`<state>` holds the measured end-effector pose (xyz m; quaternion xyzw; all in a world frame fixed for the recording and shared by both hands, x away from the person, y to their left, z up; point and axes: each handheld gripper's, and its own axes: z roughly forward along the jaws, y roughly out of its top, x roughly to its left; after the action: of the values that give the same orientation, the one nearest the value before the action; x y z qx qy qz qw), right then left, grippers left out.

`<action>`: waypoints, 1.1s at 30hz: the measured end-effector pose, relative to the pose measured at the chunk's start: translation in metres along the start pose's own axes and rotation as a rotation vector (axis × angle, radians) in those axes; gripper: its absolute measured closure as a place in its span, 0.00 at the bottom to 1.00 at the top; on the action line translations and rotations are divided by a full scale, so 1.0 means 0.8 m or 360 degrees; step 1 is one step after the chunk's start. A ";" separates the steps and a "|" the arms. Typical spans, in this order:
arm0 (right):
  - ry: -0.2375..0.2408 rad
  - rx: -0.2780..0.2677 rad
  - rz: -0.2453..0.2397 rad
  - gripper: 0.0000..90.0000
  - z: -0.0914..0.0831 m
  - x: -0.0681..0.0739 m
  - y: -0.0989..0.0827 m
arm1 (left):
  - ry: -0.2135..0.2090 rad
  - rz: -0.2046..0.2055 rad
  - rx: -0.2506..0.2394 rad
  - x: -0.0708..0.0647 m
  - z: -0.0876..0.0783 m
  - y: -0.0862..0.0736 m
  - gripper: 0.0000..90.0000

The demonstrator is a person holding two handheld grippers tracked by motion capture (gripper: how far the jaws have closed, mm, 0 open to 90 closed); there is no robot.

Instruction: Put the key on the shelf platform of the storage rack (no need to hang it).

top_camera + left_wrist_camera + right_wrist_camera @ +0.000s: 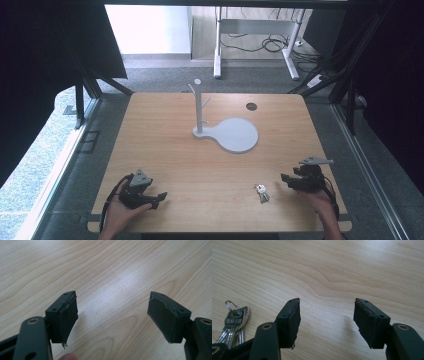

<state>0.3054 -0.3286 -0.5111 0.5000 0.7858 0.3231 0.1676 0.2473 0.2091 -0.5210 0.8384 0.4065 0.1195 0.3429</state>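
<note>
Item: a bunch of silver keys on a small metal ring [261, 192], which lay flat on the pale wooden table [165, 150] near its front edge, just to the left of our right gripper [286, 180] and apart from it. That gripper's black jaws stood wide apart with bare wood between them. Our left gripper [159, 198] rested low at the front left, well away from the keys, its jaws equally spread and empty. Further item: a grey key stand with an upright pegged post and round base plate [227, 134], mid-table and bare. We judged the approach to the keys to be in hand; the next move called for shifting the right gripper sideways over the bunch before closing. The right gripper view [235, 321] showed the stamped key heads; the high view alone showed the stand.
</note>
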 end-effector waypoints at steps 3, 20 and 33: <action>0.0003 0.0034 -0.0011 0.43 -0.001 0.002 0.006 | -0.0005 0.0005 -0.0002 0.000 0.000 0.000 0.27; 0.0035 0.0247 -0.0220 0.47 -0.013 0.020 0.047 | -0.0018 0.0006 -0.0008 -0.002 -0.002 0.000 0.27; 0.0097 0.0327 -0.0300 0.51 -0.016 0.040 0.068 | -0.0019 -0.0001 -0.0011 -0.003 -0.002 0.000 0.27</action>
<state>0.3208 -0.2884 -0.4630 0.4283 0.8631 0.2387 0.1211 0.2455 0.2078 -0.5196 0.8378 0.4044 0.1159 0.3481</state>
